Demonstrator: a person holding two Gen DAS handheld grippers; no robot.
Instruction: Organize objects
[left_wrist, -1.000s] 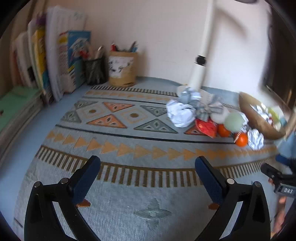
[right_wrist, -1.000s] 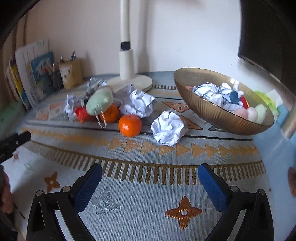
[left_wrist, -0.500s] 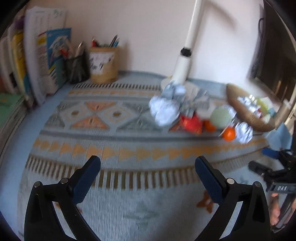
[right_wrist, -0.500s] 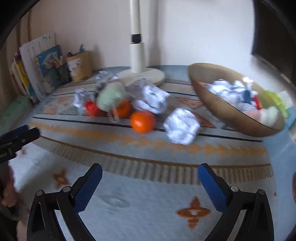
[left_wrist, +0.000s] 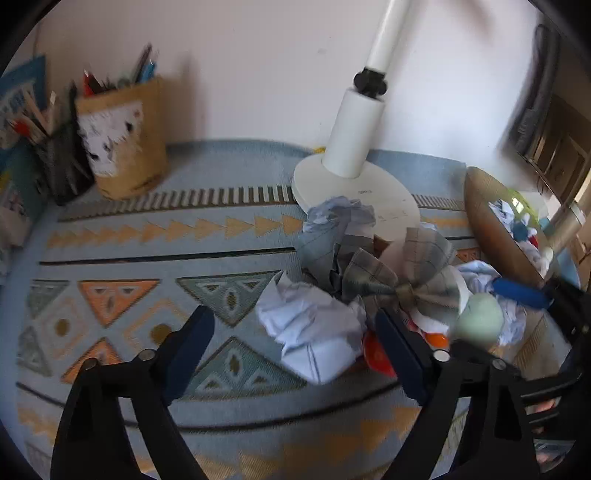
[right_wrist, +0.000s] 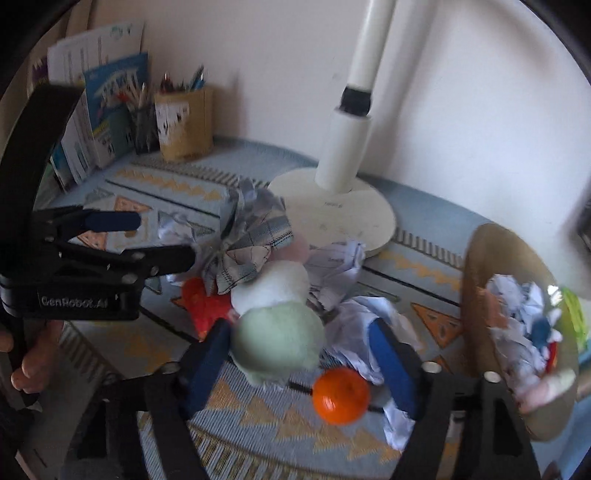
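Crumpled paper (left_wrist: 314, 334) lies between the left gripper's (left_wrist: 295, 350) spread fingers; green ball (right_wrist: 277, 341) between the right's (right_wrist: 299, 365).

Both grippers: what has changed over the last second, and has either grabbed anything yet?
Both have moved in on the pile. The left gripper now has its open jaws around a crumpled paper ball; the right gripper brackets the pale green plush ball. Neither has closed. The orange, bowl and lamp base stayed put.
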